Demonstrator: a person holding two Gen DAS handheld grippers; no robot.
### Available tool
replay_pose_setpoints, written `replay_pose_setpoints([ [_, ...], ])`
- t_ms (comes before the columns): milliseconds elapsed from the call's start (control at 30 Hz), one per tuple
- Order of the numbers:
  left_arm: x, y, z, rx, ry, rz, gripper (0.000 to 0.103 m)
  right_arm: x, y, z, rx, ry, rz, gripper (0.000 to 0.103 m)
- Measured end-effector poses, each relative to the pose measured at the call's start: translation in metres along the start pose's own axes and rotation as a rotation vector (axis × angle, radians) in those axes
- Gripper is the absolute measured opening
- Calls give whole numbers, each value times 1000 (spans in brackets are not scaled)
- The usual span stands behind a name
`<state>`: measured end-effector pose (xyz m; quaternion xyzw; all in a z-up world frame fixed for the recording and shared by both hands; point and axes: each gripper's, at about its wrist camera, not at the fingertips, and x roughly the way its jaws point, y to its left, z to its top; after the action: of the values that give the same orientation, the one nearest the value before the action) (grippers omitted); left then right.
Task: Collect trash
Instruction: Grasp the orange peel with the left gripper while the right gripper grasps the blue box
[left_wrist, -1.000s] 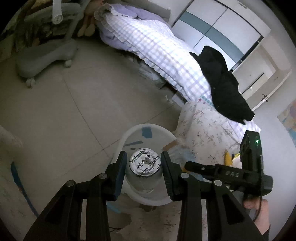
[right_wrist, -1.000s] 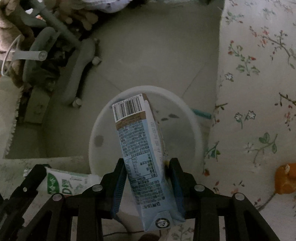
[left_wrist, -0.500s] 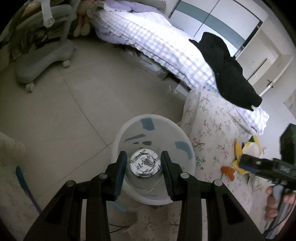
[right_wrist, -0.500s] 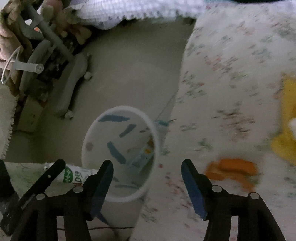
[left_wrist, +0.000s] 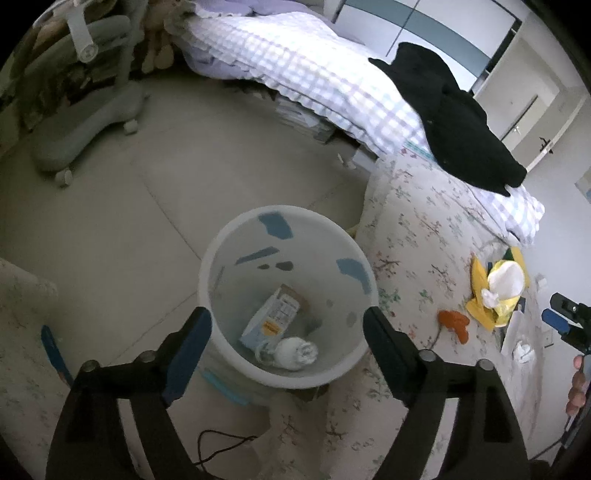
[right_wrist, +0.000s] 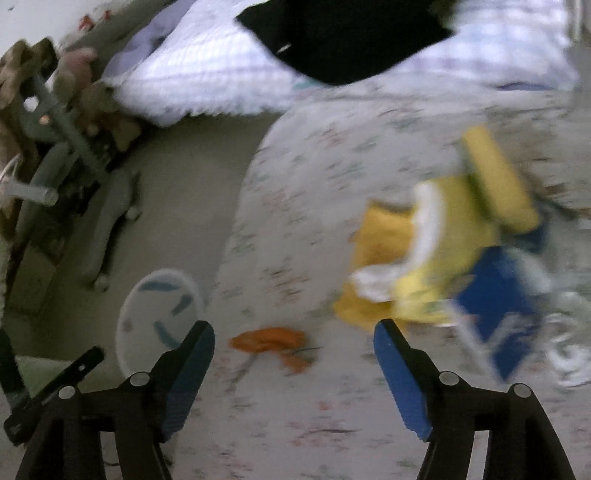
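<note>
Bedroom floor of pale tiles beside a floral-print cover: I log one round white plastic bin (left_wrist: 221, 280), holding a light-blue drink carton (left_wrist: 273, 317) and a small white bottle (left_wrist: 295, 352). My left gripper (left_wrist: 286, 326), jaws just opened wide, hovers empty above it. My right gripper (right_wrist: 293, 341), jaws just widened, is empty over an orange scrap (right_wrist: 273, 341) near yellow wrappers (right_wrist: 443, 254).

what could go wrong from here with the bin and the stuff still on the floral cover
1. The left gripper, jaws just opened and empty, hangs over the white bin; a careless pull-back might clip the rim and tip it, spilling the carton and bottle.
2. The right gripper, jaws just opened and empty, shows heavy blur; the orange scrap and the yellow wrappers could be missed or mis-grabbed.
</note>
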<state>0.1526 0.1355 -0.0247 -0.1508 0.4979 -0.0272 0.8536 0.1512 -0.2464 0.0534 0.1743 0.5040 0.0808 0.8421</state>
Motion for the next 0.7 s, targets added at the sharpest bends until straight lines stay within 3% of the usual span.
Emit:
replay_pose_setpoints([
  [167, -1, -18, -7, 17, 23, -28, 98, -13, -44, -3, 41, -5, -61, 78],
  [433, 7, -71, -23, 159, 58, -27, 102, -10, -94, -17, 53, 38, -155, 81],
  [700, 26, -115, -33, 243, 104, -35, 102, 9, -117, -27, 34, 89, -179, 81],
])
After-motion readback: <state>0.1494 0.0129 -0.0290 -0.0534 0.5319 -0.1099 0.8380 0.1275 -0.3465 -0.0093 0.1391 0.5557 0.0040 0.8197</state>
